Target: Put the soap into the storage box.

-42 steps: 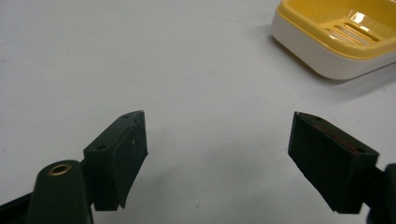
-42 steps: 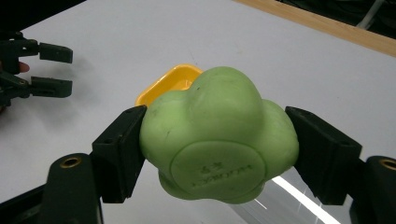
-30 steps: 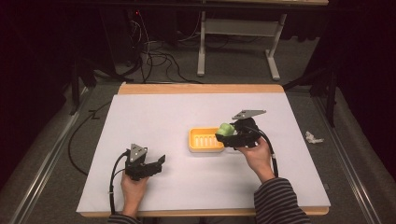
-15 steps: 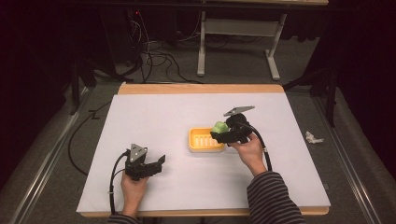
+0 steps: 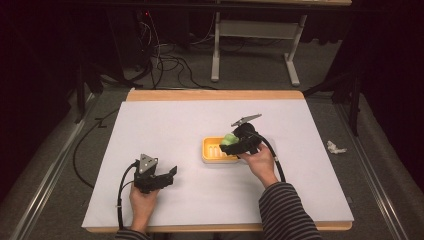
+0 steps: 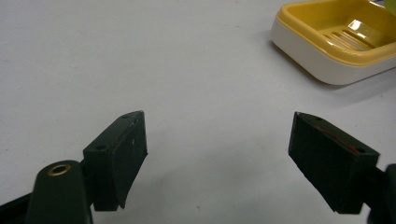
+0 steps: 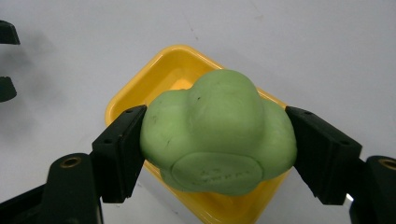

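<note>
The green soap, clamped between the jaws of the right gripper, has been carried from the right edge of the yellow dish to above it; release is probably next. The left gripper, jaws wide and empty, is rested on the surface left of the dish.

white worktop fills centre of frame, wooden edge strip along its far side. grey carpet floor around it. tangle of black cables on floor, upper left of centre. white metal desk frame at top centre, two legs with feet. crumpled white scrap on floor at right, just beside the worktop. dark stand legs upper right. background very dark.
</note>
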The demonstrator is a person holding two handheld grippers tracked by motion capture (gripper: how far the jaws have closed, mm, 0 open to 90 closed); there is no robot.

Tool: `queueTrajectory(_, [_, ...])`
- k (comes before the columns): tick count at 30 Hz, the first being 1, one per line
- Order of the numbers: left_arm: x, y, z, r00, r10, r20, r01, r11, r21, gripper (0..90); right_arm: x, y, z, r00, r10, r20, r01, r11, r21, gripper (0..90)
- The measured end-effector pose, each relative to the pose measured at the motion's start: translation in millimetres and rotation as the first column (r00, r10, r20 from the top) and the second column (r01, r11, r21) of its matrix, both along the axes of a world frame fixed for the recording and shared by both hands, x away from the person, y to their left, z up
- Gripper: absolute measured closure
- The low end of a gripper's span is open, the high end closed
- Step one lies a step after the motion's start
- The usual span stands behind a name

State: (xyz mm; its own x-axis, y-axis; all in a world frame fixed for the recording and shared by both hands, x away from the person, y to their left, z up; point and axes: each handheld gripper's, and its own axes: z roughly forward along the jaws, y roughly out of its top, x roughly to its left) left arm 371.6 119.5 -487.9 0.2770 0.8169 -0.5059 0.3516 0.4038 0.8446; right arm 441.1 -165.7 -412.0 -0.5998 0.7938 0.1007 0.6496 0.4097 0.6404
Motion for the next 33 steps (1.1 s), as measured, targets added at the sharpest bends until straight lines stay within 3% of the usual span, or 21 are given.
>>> queueTrajectory(22, [0.7,-0.3,-0.1,1.0,0.003,-0.006,-0.003,1.0,-0.004,20.4,11.0,17.1,-20.2,0.9952,0.023,-0.095,-0.029,0.9981,-0.055,25.3])
queueTrajectory(27, [0.7,-0.3,-0.1,1.0,0.003,-0.007,-0.003,1.0,-0.003,20.4,12.9,17.6,-20.7,0.9952,0.017,-0.097,-0.021,0.9986,-0.049,25.2])
queueTrajectory(33, [0.7,-0.1,-0.2,1.0,0.004,-0.006,-0.004,1.0,0.002,20.4,12.9,22.0,-22.1,0.9982,0.001,-0.059,-0.006,0.9964,-0.085,25.1])
